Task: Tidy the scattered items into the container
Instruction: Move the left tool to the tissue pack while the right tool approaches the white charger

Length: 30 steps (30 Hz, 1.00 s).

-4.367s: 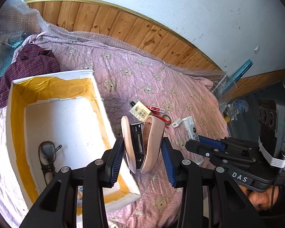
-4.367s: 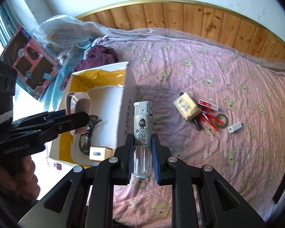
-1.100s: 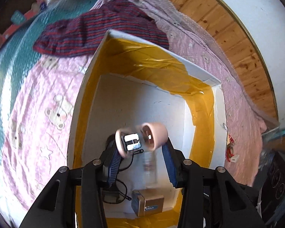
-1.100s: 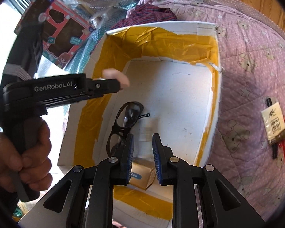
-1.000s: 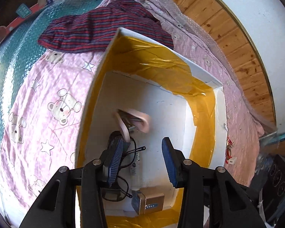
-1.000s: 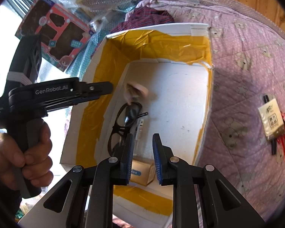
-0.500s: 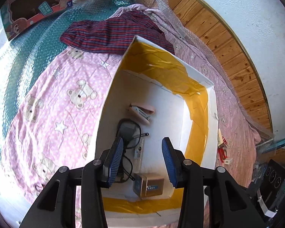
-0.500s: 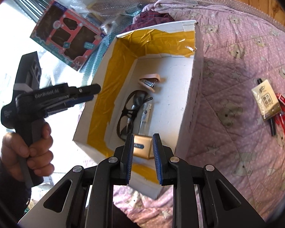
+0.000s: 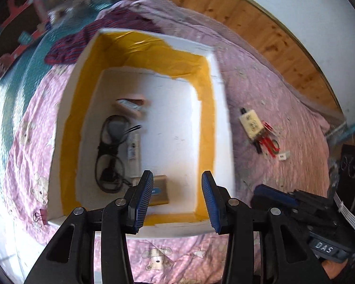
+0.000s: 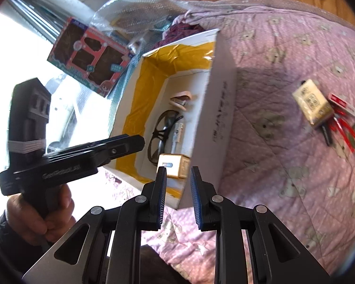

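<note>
Hiding behind glasses (image 9: 110, 152) — lighter (image 9: 133, 150), partly.

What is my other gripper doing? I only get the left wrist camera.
Observer: The right gripper is open and empty, pointing at the near corner of the white box.
Operator: Is there anything on the outside of the box?
Observer: Yes, a line of faint grey print runs along its outer side wall. It is too small to read.
Operator: Who is holding this one?
Observer: A hand with a dark sleeve grips the handle of the left gripper.
</note>
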Tool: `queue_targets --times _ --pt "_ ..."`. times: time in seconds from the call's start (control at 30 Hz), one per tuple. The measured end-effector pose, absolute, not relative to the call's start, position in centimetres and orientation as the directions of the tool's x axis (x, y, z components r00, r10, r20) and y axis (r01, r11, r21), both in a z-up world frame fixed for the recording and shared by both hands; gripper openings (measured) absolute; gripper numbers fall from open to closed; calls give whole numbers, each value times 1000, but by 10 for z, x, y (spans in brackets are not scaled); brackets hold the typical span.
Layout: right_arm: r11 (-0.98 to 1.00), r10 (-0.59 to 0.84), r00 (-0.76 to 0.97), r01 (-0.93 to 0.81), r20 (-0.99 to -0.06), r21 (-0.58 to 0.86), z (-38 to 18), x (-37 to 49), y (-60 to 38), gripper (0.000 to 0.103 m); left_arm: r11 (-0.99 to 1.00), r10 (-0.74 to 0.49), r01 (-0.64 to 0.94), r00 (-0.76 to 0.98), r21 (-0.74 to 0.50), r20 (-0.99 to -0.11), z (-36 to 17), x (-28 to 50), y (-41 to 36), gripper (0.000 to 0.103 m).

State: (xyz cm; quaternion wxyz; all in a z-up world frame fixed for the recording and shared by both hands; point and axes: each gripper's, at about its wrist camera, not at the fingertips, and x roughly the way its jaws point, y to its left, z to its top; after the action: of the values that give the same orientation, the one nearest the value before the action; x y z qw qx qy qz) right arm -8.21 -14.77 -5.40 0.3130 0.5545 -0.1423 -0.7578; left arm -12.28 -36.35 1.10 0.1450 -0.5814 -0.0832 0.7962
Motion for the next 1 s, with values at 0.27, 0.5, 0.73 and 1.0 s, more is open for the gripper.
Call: queue_targets --times 0.27,0.5,0.73,1.0 --pt "-777 -626 -226 254 -746 575 -58 -72 -105 23 -908 385 -274 -257 -315 -886 37 -114 -294 43" --pt "-794 -606 -262 155 -751 587 -68 -69 -59 23 -884 402 -341 -202 -321 -893 29 -112 -254 43" --pt "-800 -586 -282 53 -760 597 -84 -71 -20 23 -866 408 -376 -152 -329 -900 18 -117 -225 45" --pt "-804 -558 -295 -38 -776 593 -99 -77 14 23 -858 404 -387 -104 -337 -909 1 -130 -199 45"
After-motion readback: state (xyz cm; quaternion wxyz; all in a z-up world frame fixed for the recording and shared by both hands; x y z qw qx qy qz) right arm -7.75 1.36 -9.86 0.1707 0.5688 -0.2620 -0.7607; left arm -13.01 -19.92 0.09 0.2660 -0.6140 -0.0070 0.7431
